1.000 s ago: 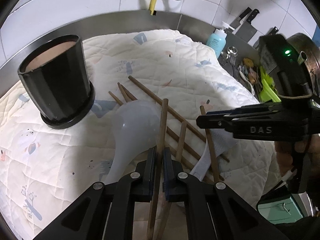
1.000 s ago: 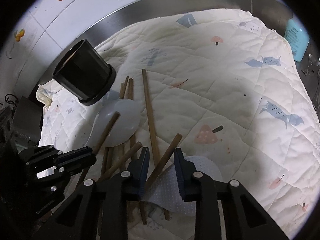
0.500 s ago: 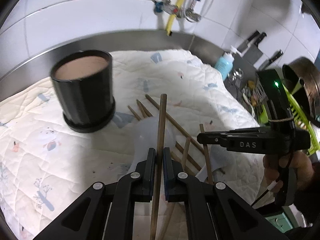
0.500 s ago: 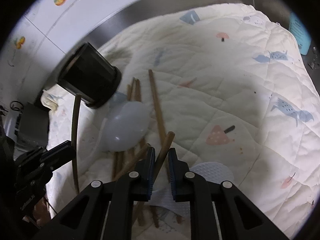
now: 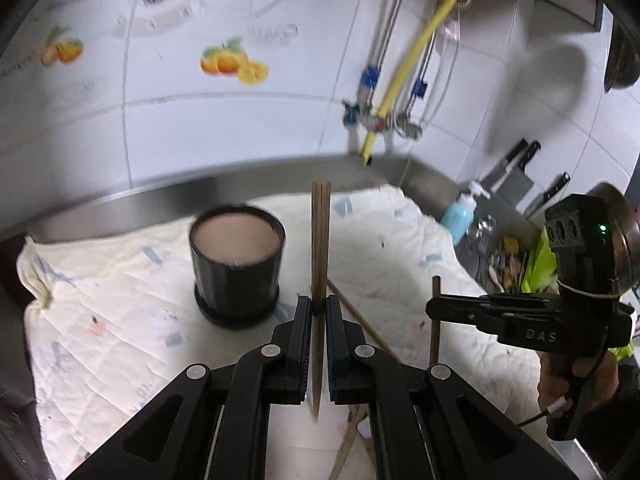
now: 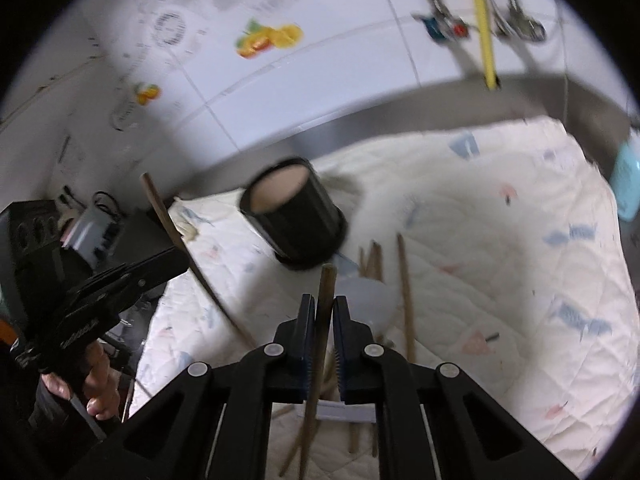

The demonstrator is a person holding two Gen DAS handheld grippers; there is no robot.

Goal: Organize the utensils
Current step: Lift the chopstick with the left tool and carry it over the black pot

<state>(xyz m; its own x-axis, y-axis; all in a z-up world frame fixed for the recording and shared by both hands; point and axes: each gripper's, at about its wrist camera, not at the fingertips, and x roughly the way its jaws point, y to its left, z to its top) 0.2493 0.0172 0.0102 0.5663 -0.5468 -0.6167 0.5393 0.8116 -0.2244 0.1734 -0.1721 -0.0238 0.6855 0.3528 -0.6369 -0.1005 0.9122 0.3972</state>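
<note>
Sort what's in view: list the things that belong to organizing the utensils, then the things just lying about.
Part of the job:
- black cup
- chopstick clamped in the left hand-held gripper
- chopstick clamped in the right hand-held gripper
- loose chopsticks on the quilted cloth
- white spoon

Just lying about:
- blue soap bottle
- knives
- yellow hose

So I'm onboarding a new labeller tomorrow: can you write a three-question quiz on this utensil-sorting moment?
1. True or false: the left claw is empty.
2. What does the right claw hold: A) white spoon, B) chopstick, C) blue bottle?
3. Fill in: the black holder stands on the quilted ____.

Key:
1. False; it grips a chopstick raised above the cloth.
2. B.
3. Cloth.
</note>
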